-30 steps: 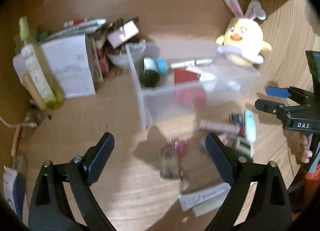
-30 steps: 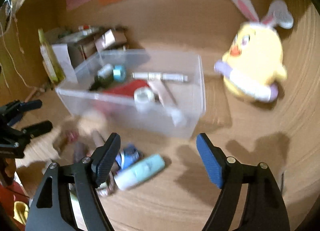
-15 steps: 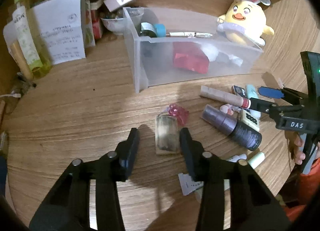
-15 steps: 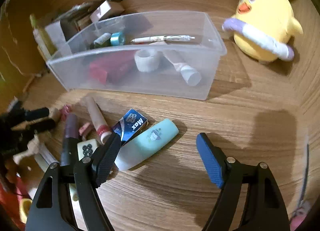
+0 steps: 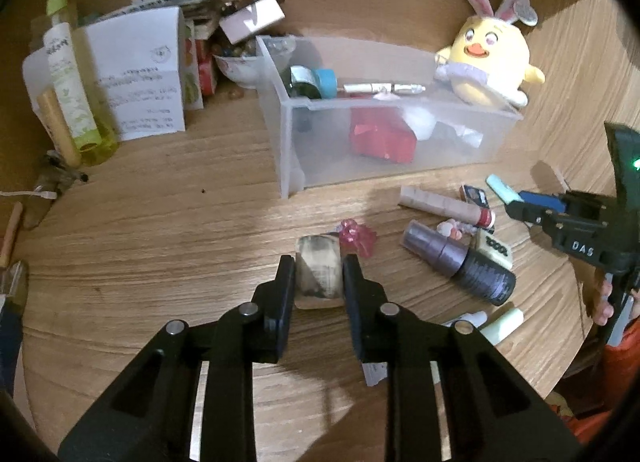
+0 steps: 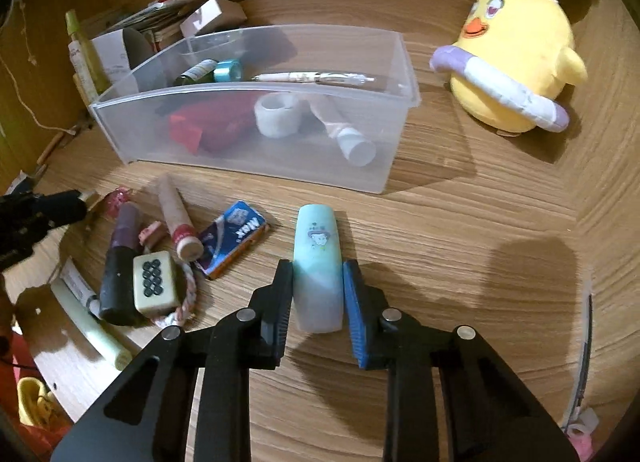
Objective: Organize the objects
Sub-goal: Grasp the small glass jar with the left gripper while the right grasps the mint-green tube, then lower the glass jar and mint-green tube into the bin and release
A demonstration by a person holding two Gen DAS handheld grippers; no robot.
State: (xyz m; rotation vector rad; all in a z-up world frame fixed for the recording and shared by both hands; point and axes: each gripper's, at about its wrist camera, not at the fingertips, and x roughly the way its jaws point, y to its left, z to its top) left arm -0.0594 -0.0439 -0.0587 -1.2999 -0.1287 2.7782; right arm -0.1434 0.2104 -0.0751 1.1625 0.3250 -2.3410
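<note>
Jaws on both our grippers are closing. Our left gripper [image 5: 318, 276] clamps a small tan-and-dark bottle [image 5: 319, 270] lying on the bench [image 5: 160, 222], in front of the clear bin [image 5: 288, 150]. Our right gripper [image 6: 318, 290] pinches a pale mint tube [image 6: 318, 262], also flat on the bench, just before the bin's long wall. Both grips look seated on rounded sides, so we judge slipping the main risk: either piece could roll out as we lift. The bottle sits touching a pink trinket [image 5: 357, 237], which might drag along. The bin is crowded, so a careless drop could bounce out.
</note>
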